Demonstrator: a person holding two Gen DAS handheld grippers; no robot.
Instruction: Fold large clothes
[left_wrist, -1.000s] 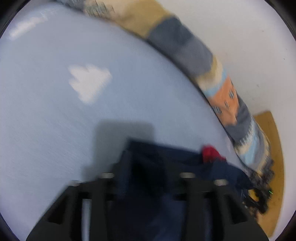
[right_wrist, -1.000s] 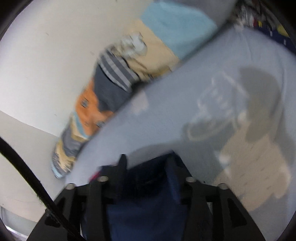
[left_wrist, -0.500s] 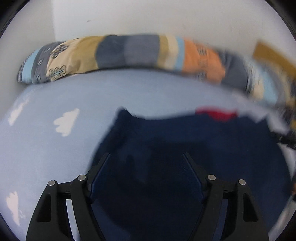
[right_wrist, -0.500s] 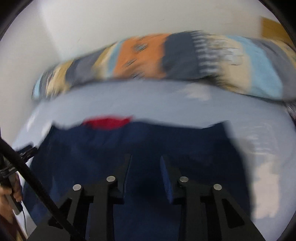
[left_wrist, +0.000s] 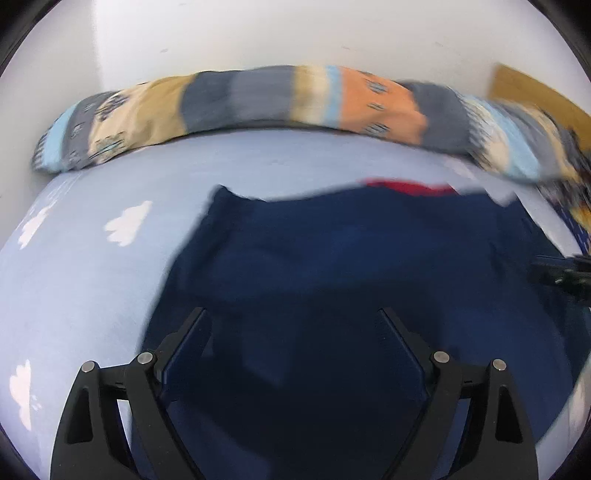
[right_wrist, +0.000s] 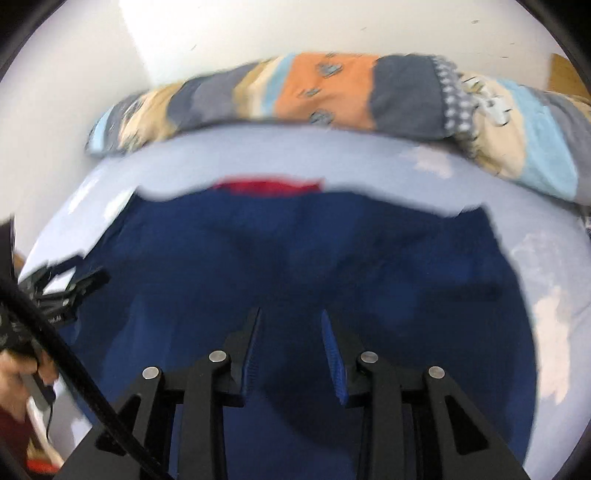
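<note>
Left wrist view: garment (left_wrist: 351, 266) is lying spread mid-frame for folding; both grippers' fingers (left_wrist: 184, 339) are gaping, empty.

No readable text, label, brand, number or sign is found in either view; both are motion-blurred. Only wordless prints are seen: white cloud shapes on the light blue bedsheet (left_wrist: 92, 280), small dark motifs on the patchwork pillow (left_wrist: 376, 107), too blurred to be made out as letters. No tag or lettering is seen on the navy garment (left_wrist: 332, 266) or its red collar patch (left_wrist: 410, 186). A small pale mark is glimpsed on the black device (right_wrist: 61, 301) at the left edge of the right wrist view, but it cannot be read
</note>
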